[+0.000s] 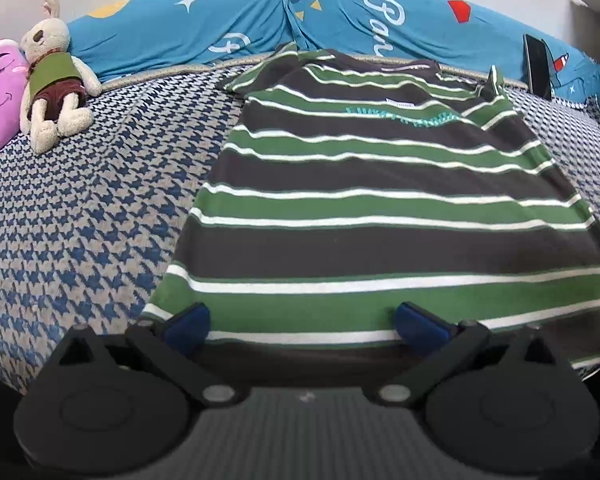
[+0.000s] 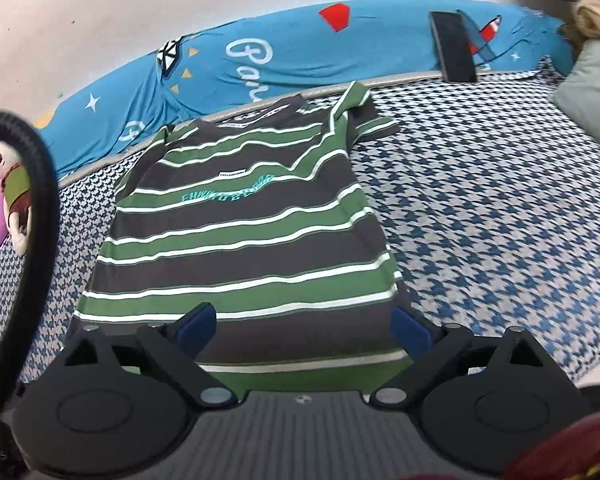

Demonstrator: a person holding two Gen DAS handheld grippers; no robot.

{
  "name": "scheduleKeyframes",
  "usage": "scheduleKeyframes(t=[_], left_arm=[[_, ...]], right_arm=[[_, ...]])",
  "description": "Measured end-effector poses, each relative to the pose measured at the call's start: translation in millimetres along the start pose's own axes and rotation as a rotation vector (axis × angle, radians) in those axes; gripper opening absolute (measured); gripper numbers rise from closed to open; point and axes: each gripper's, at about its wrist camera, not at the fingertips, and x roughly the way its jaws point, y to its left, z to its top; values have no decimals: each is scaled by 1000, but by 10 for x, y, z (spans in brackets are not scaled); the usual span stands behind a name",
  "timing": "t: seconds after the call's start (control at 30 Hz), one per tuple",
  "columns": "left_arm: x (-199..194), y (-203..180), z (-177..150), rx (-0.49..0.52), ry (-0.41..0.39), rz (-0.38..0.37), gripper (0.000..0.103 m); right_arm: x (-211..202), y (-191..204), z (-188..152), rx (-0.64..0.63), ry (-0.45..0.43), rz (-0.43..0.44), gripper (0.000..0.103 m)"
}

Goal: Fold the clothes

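The left gripper (image 1: 302,322) stands wide, nothing between its blue pads, low over the hem end of the striped T-shirt (image 1: 380,184). The right gripper (image 2: 304,324) is spread just as wide and empty, over the same hem, nearer the shirt's right edge.

The T-shirt lies face up on the houndstooth bed cover (image 1: 100,208), hem toward the grippers, collar toward the blue bolster (image 1: 220,28). Its body is spread flat and full length, with no crosswise fold. Both sleeves look turned or rumpled near the shoulders; the one on the right (image 2: 352,116) is bunched inward, though whether that is a deliberate fold I cannot tell.

By my judgement the folding is at most barely under way: the side folds and the lengthwise fold of the body remain, and no folded stack shows anywhere.
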Motion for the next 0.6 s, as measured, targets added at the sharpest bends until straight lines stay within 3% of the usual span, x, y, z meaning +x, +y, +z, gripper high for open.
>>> scheduleKeyframes(t=[0.27,0.6], left_arm=[[-140,-104,91,7,-29,-24,103],[-14,-168,283,18,12,-27,103]], right_arm=[[273,-263,144,12,12,63,99],[601,-365,374,-4,20,83,100]])
